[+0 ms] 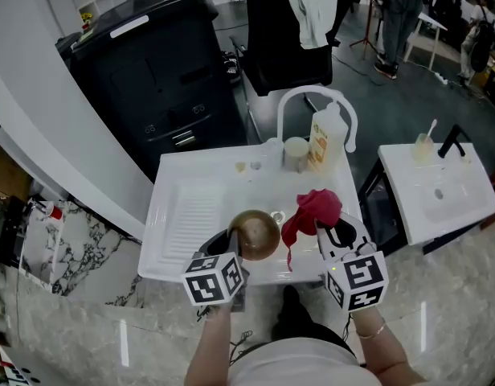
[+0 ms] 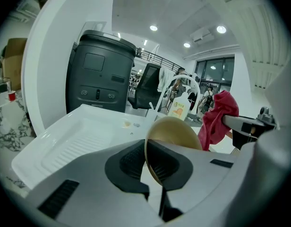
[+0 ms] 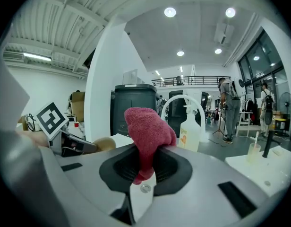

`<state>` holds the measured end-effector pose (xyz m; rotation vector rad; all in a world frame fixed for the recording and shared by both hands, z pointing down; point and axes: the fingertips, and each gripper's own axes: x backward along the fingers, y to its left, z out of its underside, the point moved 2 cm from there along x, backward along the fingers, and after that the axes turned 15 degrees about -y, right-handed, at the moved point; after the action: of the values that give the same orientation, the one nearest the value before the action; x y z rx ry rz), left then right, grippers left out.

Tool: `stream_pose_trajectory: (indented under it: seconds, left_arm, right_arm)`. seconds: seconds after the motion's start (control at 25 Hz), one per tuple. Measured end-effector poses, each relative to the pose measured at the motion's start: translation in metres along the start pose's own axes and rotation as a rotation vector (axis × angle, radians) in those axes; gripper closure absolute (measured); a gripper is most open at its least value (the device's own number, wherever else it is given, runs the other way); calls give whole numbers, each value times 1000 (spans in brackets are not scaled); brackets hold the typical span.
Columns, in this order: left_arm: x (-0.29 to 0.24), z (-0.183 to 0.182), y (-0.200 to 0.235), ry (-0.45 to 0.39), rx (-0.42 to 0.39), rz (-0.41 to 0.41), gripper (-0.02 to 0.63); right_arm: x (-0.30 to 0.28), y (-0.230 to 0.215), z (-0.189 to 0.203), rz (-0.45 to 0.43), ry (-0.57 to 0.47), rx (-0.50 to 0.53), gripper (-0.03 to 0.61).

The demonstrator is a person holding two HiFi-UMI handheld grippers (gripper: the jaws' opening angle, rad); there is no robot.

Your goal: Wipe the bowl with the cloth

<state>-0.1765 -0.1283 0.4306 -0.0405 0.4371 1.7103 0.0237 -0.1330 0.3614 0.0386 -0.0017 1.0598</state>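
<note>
A tan bowl (image 1: 255,233) is held tilted above the white sink unit (image 1: 183,215), its rim clamped in my left gripper (image 1: 233,252), which is shut on it. The left gripper view shows the bowl (image 2: 177,129) edge-on between the jaws of the left gripper (image 2: 153,163). Just right of the bowl and a little apart from it hangs a red cloth (image 1: 315,211), bunched up with my right gripper (image 1: 325,236) shut on it. In the right gripper view the cloth (image 3: 146,126) rises out of the right gripper (image 3: 142,167), and the bowl (image 3: 106,144) shows at the left.
A white arched faucet (image 1: 344,111), a soap bottle (image 1: 321,139) and a small cup (image 1: 296,153) stand at the sink's back right. Behind are a black bin (image 1: 159,71) and an office chair (image 1: 284,43). A second white basin (image 1: 436,187) stands at the right.
</note>
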Motion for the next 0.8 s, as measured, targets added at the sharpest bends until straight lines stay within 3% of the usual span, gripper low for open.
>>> stream_pose_trajectory:
  seconds: [0.32, 0.8]
  left_arm:
    - [1, 0, 1, -2, -17, -15, 586]
    - [-3, 2, 2, -3, -24, -35, 586]
  right_arm:
    - [7, -23, -7, 75, -40, -17, 523]
    - [6, -27, -3, 76, -74, -28, 523]
